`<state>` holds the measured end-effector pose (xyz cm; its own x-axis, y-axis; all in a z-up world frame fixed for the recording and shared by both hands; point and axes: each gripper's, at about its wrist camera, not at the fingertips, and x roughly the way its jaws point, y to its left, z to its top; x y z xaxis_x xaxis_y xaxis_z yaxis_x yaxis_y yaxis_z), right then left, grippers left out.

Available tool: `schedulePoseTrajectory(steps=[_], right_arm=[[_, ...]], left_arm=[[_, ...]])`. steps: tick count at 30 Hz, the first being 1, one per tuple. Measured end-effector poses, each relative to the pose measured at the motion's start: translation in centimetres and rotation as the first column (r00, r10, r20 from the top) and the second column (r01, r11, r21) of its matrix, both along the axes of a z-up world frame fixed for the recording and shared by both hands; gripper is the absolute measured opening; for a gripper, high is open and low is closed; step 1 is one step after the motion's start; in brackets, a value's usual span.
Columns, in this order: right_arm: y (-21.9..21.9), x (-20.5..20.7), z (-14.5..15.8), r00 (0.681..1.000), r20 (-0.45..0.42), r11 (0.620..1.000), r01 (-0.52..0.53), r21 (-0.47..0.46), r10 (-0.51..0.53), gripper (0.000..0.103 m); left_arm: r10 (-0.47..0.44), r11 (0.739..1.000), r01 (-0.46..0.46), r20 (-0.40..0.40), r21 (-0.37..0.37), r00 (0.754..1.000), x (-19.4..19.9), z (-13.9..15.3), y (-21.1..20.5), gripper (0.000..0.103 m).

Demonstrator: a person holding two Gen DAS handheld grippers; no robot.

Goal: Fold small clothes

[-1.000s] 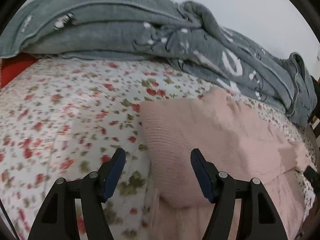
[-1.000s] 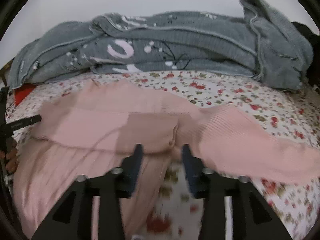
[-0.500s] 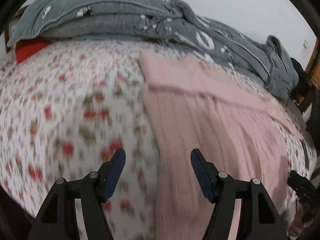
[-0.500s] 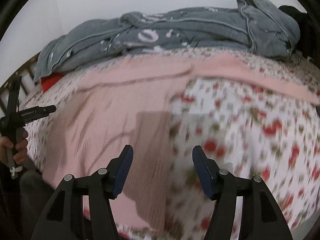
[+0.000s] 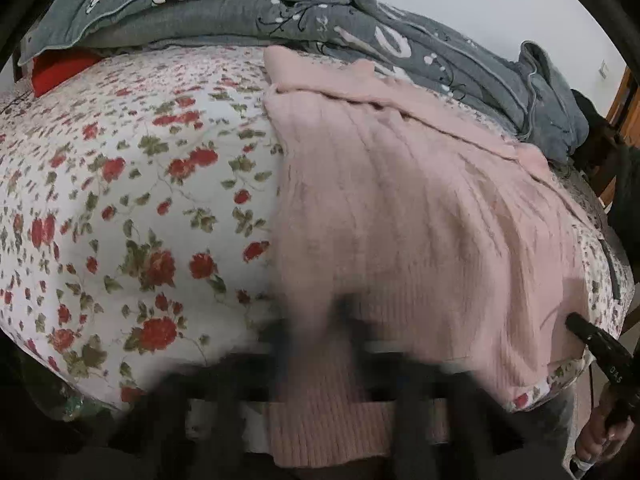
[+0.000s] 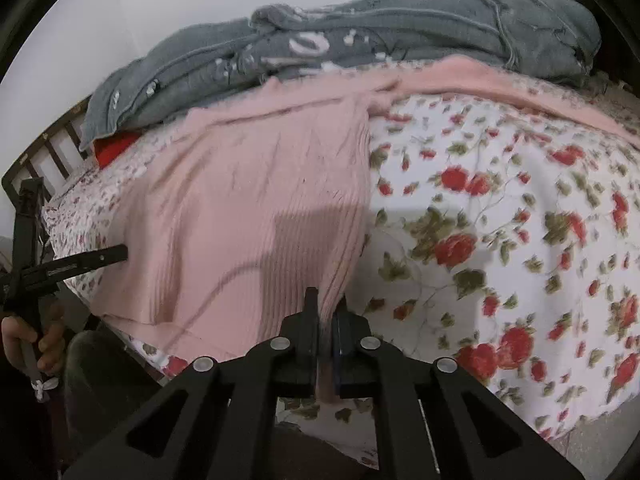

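One pink knit garment (image 6: 248, 208) spread flat on bed (image 6: 500, 240), hem at near edge. One grey blanket (image 6: 360, 40) heaped behind. Two tools: right tool (image 6: 326, 312) pressed together, pinching garment's hem corner; left tool (image 5: 316, 320) blurred at hem, state impossible to tell.

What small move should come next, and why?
Probably lift the hem and carry it toward the collar. The right gripper is shut on one hem corner of the pink sweater; the left gripper sits at the opposite corner, its grip blurred.
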<state>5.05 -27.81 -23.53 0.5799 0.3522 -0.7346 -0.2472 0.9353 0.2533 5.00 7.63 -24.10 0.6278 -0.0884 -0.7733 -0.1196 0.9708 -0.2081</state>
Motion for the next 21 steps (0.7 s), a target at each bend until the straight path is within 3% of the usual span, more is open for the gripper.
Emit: schedulePoseTrajectory(steps=[4, 9, 11, 12, 14, 16, 21], right_arm=[[-1.3, -1.5, 1.1, 0.999, 0.053, 0.999, 0.0, 0.042, -0.002, 0.005], [-0.9, -1.2, -1.4, 0.999, -0.033, 1.0, 0.006, 0.002, -0.006, 0.005], [-1.2, -1.1, -1.0, 0.999, -0.042, 1.0, 0.007, 0.016, -0.006, 0.01], [-1.5, -1.0, -0.7, 0.999, -0.045, 0.999, 0.002, 0.033, 0.0, 0.013], [-2.8, -0.9, 0.3, 1.0, -0.02, 0.998, 0.017, 0.053, -0.016, 0.037], [-4.8, -0.5, 1.9, 0.997, 0.039, 0.998, 0.058, 0.04, -0.059, 0.051], [-10.6, 2.5, 4.7, 0.97, 0.133, 0.979, 0.203, 0.009, -0.202, 0.051]], left_arm=[[0.006, 0.998, -0.006, 0.01, -0.063, 1.0, -1.0, 0.5, 1.7, 0.009], [0.004, 0.998, -0.004, 0.0, -0.058, 1.0, -0.6, 0.2, 1.3, 0.01], [0.006, 0.998, -0.005, 0.006, -0.068, 1.0, -0.6, 0.8, 1.3, 0.013], [0.011, 0.998, -0.01, 0.016, -0.061, 1.0, -0.7, 1.1, 1.4, 0.015], [0.047, 0.999, -0.047, 0.049, -0.007, 0.998, -0.8, 2.3, 1.4, 0.025], [0.069, 0.997, -0.07, 0.076, 0.016, 0.995, -0.5, 3.6, 1.6, 0.032], [0.078, 0.993, -0.087, 0.106, 0.079, 0.991, 1.9, 5.8, 1.2, 0.057]])
